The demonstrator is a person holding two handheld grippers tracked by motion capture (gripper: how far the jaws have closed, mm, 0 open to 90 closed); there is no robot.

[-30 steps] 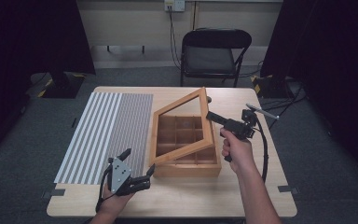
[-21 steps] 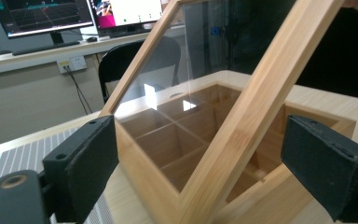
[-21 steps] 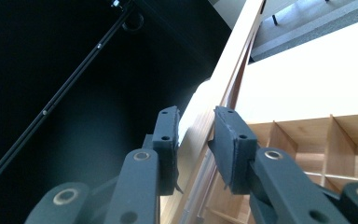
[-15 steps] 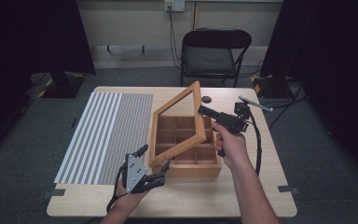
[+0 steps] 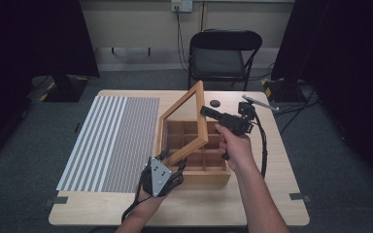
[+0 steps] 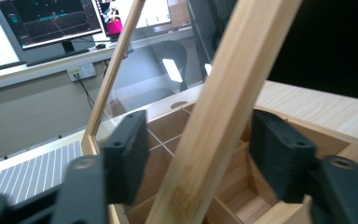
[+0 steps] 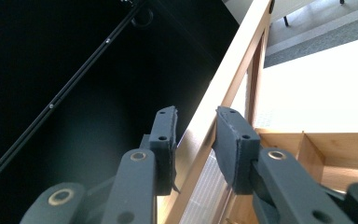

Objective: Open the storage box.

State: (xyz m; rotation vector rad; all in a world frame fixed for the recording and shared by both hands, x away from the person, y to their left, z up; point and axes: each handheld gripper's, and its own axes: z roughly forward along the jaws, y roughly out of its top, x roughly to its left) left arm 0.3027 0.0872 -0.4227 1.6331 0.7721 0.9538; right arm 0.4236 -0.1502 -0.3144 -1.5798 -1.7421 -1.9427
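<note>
Box lid (image 5: 187, 124) tilted up leftward; right gripper (image 5: 209, 111) jaws clamp it; left gripper (image 5: 172, 162) jaws apart.

I count one wooden box (image 5: 194, 155) with one glass lid (image 5: 184, 124), one striped mat (image 5: 111, 141), one chair (image 5: 223, 56), two hand-held grippers.

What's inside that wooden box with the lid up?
The wooden box holds only bare wooden dividers forming compartments; those visible look empty. The raised lid and the right gripper cover some of them.
</note>
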